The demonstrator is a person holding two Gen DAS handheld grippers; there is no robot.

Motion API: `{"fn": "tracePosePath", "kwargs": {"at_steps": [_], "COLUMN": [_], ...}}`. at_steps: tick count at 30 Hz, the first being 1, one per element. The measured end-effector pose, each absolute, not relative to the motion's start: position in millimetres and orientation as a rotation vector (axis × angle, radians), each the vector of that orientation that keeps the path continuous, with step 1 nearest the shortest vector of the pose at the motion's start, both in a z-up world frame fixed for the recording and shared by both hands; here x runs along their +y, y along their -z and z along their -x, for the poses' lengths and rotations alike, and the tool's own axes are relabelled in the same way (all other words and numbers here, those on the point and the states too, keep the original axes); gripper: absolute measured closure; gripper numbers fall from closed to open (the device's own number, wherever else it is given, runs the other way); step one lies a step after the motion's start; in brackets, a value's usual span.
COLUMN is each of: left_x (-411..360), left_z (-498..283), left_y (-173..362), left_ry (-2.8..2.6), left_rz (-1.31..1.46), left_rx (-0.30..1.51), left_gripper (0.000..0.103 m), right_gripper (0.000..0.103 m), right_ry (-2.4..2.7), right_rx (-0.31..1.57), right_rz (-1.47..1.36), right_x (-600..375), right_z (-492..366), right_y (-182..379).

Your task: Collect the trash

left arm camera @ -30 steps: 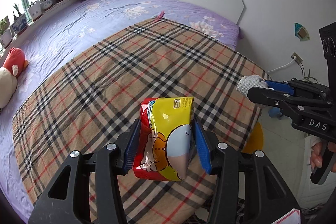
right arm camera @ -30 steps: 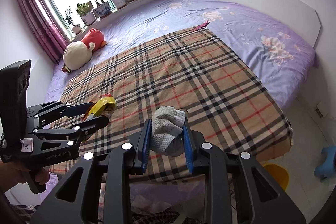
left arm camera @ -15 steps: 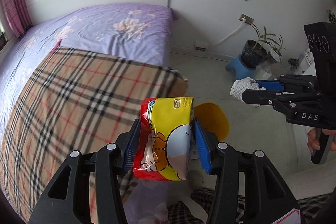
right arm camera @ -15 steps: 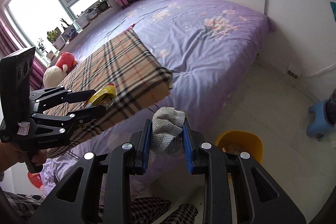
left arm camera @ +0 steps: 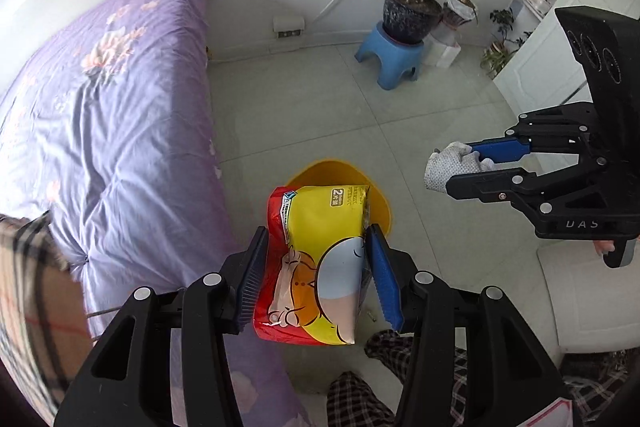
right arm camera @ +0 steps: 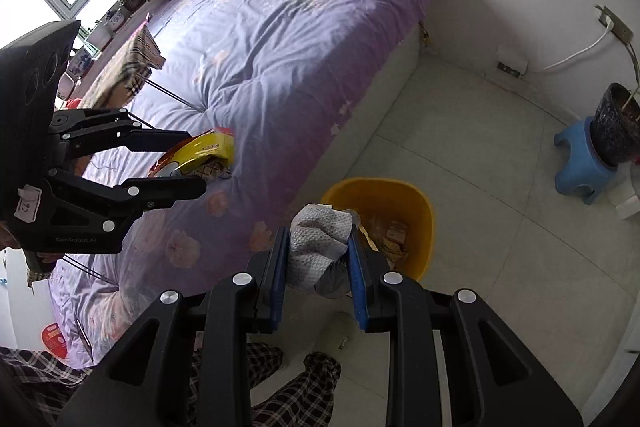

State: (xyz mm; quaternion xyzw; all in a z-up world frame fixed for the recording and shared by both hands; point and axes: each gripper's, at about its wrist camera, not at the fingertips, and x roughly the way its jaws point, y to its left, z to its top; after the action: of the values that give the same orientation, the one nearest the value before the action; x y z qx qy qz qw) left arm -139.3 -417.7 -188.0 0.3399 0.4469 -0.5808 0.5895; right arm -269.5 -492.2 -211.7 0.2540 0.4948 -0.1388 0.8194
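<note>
Over tiled floor beside purple bed: left gripper [left arm camera: 316,273] clamps red-yellow crinkly snack bag [left arm camera: 316,263]; right gripper [right arm camera: 318,267] pinches crumpled white paper towel [right arm camera: 316,247]. Both pieces of trash picked up, neither dropped yet. Round yellow plastic bin [right arm camera: 420,223] below holds brownish wrappers. 2 releases left.

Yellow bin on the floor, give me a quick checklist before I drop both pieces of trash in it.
1. Left gripper clamped on the snack wrapper: ok.
2. Right gripper clamped on the crumpled paper towel: ok.
3. Yellow bin open, with room above the trash inside: ok.
4. Wrapper directly above the bin opening: cannot tell; it hides much of the bin.
5. Paper towel over the opening: not ok; it sits beside the near rim.
6. Floor around the bin free of obstacles; blue stool stands apart: ok.
</note>
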Motion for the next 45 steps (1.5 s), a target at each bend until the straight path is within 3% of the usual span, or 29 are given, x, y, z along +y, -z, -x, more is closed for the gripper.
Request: {"fn": "tracePosePath", "kwargs": {"at_steps": [13,23,30,32,45], "left_x": [-478,-495,-497,-497,-496], "left_z": [147,156,161,162,164], "left_y": [306,361,375,378,385], "left_ry": [1.345,1.314,1.297,1.296,1.271], "left_rz": [-0.971,-1.034,-1.045,-1.047,-1.038], "left_rx": [1.160,1.216,1.222,1.223,1.227], "left_gripper": [0.053,0.053,0.048,0.038,0.038], "right_gripper": [0.074,0.074,0.068,0.065,0.065], "right_ry": [0.248,0.228,0.218,0.226,0.253], "right_rx": [1.191,1.266,1.292,1.291,1.282], "right_rz": [-0.581,-0.607,-0.643,-0.642,-0.644], "right_x": [-538,-551,-557,-559,-560], "right_z": [254,239,242,243,245], "right_y": [333,399,423,425,420]}}
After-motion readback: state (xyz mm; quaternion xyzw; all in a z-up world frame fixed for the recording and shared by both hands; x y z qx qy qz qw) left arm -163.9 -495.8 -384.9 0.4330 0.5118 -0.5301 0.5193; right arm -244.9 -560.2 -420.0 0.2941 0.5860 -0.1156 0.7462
